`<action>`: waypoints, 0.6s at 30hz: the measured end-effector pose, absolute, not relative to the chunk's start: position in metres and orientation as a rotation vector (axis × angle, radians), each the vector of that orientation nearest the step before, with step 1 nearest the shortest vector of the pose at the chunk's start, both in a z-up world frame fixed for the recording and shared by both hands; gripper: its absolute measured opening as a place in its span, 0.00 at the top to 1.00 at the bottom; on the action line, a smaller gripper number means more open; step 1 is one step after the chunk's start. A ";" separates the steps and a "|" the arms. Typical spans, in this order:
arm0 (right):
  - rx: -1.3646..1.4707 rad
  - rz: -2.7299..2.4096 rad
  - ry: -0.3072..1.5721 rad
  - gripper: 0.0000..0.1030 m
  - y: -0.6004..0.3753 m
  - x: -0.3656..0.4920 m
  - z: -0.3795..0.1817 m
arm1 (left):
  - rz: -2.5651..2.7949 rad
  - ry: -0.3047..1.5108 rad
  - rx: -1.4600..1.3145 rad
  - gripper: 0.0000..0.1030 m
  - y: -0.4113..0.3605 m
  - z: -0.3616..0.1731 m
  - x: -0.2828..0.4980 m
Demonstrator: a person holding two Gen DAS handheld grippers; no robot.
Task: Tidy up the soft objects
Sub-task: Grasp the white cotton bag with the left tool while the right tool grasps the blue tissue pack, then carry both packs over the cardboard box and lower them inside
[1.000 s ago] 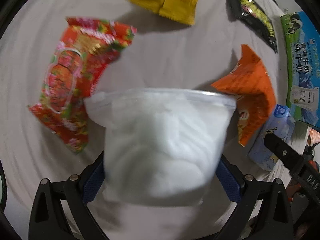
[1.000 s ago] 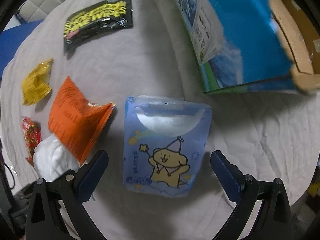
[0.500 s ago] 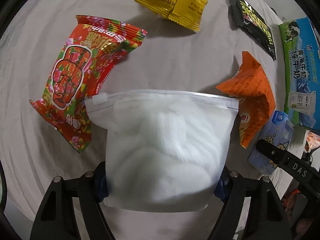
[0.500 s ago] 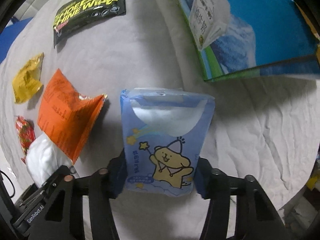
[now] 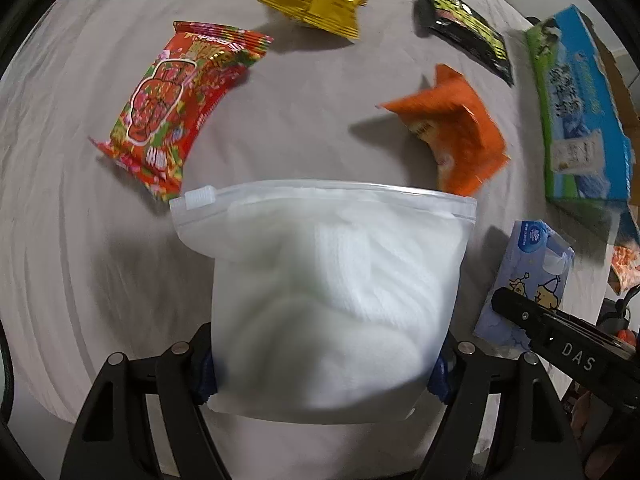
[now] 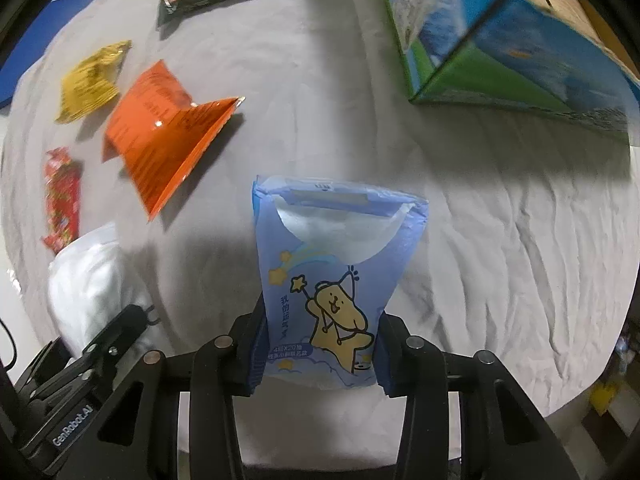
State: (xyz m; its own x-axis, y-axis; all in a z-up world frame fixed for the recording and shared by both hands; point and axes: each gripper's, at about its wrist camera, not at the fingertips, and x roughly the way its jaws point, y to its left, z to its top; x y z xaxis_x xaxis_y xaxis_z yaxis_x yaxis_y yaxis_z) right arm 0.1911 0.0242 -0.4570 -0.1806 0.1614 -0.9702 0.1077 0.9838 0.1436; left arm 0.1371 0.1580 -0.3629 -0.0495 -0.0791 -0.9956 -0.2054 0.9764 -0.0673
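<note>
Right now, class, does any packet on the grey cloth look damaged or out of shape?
Yes. The orange packet, lying beside the yellow packet, is folded and crumpled, one end flared open. The others look intact.

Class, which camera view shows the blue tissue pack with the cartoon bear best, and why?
The right wrist view: the blue tissue pack fills the centre, its whole front facing the camera. In the left wrist view it sits small at the edge, partly hidden behind the right gripper.

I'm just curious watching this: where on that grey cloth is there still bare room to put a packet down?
The widest bare stretch of grey cloth lies below the blue milk carton box, right of the blue tissue pack. Another runs left of the red snack packet. It is crowded around the orange packet, yellow packet and white zip bag.
</note>
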 end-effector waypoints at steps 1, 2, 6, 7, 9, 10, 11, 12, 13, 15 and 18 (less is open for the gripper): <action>0.199 0.057 1.751 0.57 0.020 0.187 -0.454 | 0.105 1.618 -0.216 0.26 0.156 -0.362 0.132; 0.200 0.072 1.744 0.57 0.018 0.184 -0.451 | 0.117 1.623 -0.212 0.26 0.153 -0.358 0.129; 0.209 0.122 1.728 0.57 0.001 0.178 -0.441 | 0.131 1.612 -0.195 0.26 0.127 -0.337 0.122; 0.214 0.134 1.726 0.57 -0.004 0.176 -0.438 | 0.130 1.603 -0.191 0.26 0.119 -0.328 0.122; 0.232 0.159 1.721 0.57 -0.016 0.175 -0.432 | 0.123 1.585 -0.189 0.26 0.106 -0.311 0.122; 0.242 0.168 1.718 0.57 -0.022 0.175 -0.430 | 0.082 1.578 -0.198 0.26 0.100 -0.304 0.124; 0.257 0.180 1.711 0.57 -0.030 0.172 -0.426 | 0.073 1.564 -0.198 0.26 0.092 -0.291 0.124; 0.264 0.184 1.708 0.57 -0.034 0.167 -0.410 | 0.064 1.551 -0.197 0.26 0.087 -0.283 0.124; 0.274 0.190 1.703 0.57 -0.043 0.167 -0.406 | 0.032 1.530 -0.197 0.26 0.083 -0.276 0.127; 0.298 0.201 1.686 0.57 -0.061 0.166 -0.395 | 0.006 1.494 -0.189 0.26 0.068 -0.253 0.128; 0.327 0.212 1.667 0.57 -0.096 0.168 -0.368 | -0.034 1.447 -0.179 0.26 0.059 -0.240 0.142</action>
